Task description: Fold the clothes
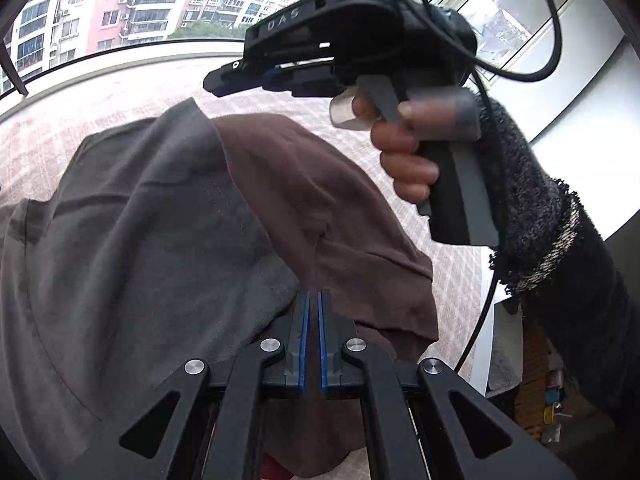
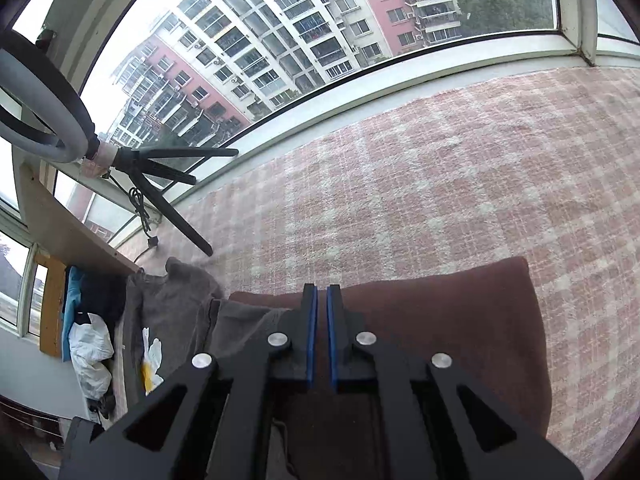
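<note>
A brown garment (image 1: 332,216) is lying on a pink and white checked blanket (image 2: 420,168) by the big window (image 2: 280,40). The cloth is soft and plain, with a stitched hem along one edge. A grey garment (image 1: 132,240) is lying partly over it on one side, creased and bunched, and darker than the brown one.

The left gripper (image 1: 313,300) is clenching its two blue-padded fingers almost together. Their tips are sitting right at the spot where the brown cloth and the grey cloth meet, and the cloth is puckering there, so it is looking pinched, but I cannot tell for sure which piece is caught.

The right gripper (image 2: 321,294) is being held up above the garments by a hand (image 1: 404,148) in a fuzzy dark sleeve (image 1: 532,216). Its two fingers are nearly closed too, with only a thin gap, and nothing is between them.

I am counting two garments in the middle, two grippers, and one hand. Off to the side, a small pile of other clothes (image 2: 90,344) is waiting, white, blue and dark. One ring light (image 2: 44,108) on a tripod is standing near the window.
</note>
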Demonstrator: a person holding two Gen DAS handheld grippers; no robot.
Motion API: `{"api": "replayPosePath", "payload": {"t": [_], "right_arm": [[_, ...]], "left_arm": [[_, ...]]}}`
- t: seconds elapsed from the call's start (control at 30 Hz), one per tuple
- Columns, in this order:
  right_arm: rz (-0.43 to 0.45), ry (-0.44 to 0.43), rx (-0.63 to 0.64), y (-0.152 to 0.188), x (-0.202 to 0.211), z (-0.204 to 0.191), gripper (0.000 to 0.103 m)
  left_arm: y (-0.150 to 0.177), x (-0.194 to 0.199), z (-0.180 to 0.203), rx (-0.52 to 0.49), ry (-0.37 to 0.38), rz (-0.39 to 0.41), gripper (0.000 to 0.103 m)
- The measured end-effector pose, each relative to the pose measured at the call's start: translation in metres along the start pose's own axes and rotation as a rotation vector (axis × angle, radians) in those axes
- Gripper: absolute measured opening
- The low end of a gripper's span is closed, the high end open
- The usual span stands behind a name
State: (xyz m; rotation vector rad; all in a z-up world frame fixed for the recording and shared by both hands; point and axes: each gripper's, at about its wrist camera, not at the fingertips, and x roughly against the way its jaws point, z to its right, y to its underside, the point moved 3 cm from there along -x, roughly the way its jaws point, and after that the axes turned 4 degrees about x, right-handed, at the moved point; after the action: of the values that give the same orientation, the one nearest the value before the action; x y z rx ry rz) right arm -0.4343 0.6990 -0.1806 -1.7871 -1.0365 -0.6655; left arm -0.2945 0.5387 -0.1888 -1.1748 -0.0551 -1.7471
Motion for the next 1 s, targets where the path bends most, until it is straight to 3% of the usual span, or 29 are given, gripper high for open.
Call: {"api": "replayPosePath", "payload": {"t": [0.07, 0.13, 0.23, 0.3, 0.4, 0.47, 0.6, 0.7, 0.9, 1.0], "right_arm": [[-0.013, 0.002, 0.018, 0.002, -0.002, -0.005, 0.019], [-0.025, 0.003, 0.036, 0.005, -0.004, -0.009, 0.05], [-0.044, 0.006, 0.063, 0.009, -0.006, -0.016, 0.051], [-0.057, 0.007, 0.081, 0.011, -0.008, -0.021, 0.051], [-0.075, 0.01, 0.109, 0.015, -0.011, -0.028, 0.043], [-0.077, -0.057, 0.055, 0.018, -0.004, -0.026, 0.043], [-0.029, -0.149, -0.067, 0.029, 0.015, -0.013, 0.05], [-0.077, -0.117, -0.055, 0.046, 0.01, -0.015, 0.052], [-0.078, 0.054, 0.13, 0.064, 0.012, -0.04, 0.052], [-0.023, 0.052, 0.145, 0.069, 0.036, -0.051, 0.052]], "left_arm": [[0.005, -0.002, 0.0, 0.011, 0.003, -0.005, 0.002], [0.01, 0.009, 0.003, 0.035, 0.029, 0.01, 0.003], [0.034, 0.047, 0.006, 0.057, 0.027, 0.065, 0.009], [0.056, 0.069, 0.002, 0.061, -0.043, 0.072, 0.017], [0.09, 0.098, -0.014, 0.048, -0.174, 0.048, 0.017], [0.113, 0.121, -0.026, 0.064, -0.225, 0.028, 0.017], [0.145, 0.159, -0.052, 0.195, -0.181, 0.03, 0.017], [0.162, 0.173, -0.061, 0.284, -0.097, 0.074, 0.018], [0.194, 0.18, -0.07, 0.323, -0.164, 0.055, 0.022], [0.204, 0.18, -0.069, 0.311, -0.193, 0.037, 0.022]]}}
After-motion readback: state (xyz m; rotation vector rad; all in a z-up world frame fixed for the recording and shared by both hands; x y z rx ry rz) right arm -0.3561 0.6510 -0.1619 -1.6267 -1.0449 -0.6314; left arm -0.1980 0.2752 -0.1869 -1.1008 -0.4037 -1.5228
